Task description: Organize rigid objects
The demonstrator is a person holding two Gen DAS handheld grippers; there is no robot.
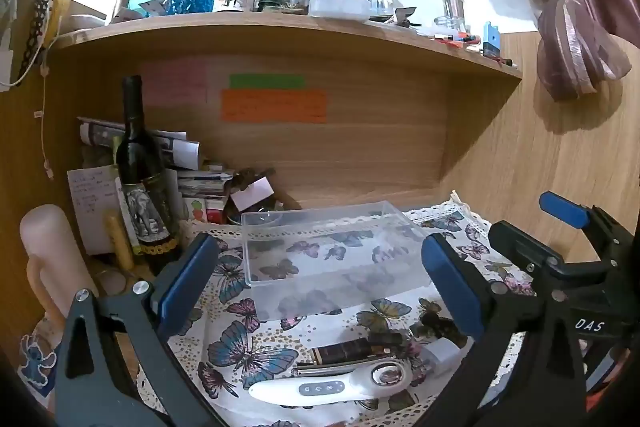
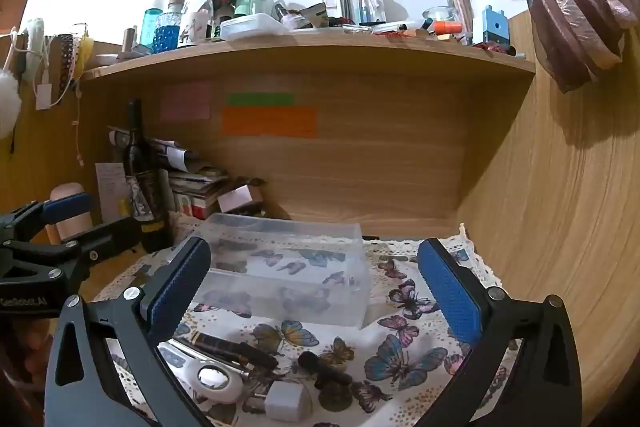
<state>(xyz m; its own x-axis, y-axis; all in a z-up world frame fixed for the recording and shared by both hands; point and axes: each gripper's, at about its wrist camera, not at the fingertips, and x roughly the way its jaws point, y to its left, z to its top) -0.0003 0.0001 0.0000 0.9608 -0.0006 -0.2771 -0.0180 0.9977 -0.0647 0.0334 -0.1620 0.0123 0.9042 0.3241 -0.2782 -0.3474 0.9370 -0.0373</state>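
A clear plastic box (image 1: 332, 259) stands empty on the butterfly cloth (image 1: 240, 351); it also shows in the right wrist view (image 2: 288, 271). In front of it lie a white handheld device (image 1: 332, 385) (image 2: 212, 379), a dark brown pen-like case (image 1: 352, 349) (image 2: 228, 345), a small white cube charger (image 1: 440, 353) (image 2: 286, 401) and a black cylinder (image 2: 324, 369). My left gripper (image 1: 320, 295) is open and empty, above the items in front of the box. My right gripper (image 2: 316, 295) is open and empty, just in front of the box. The right gripper also shows at the right of the left wrist view (image 1: 560, 267).
A dark wine bottle (image 1: 140, 171) stands left of the box with stacked papers (image 1: 192, 183) behind. A pink mug-like object (image 1: 48, 259) sits far left. The wooden shelf (image 1: 280, 27) above carries several bottles. A wooden side wall (image 2: 560, 227) bounds the right.
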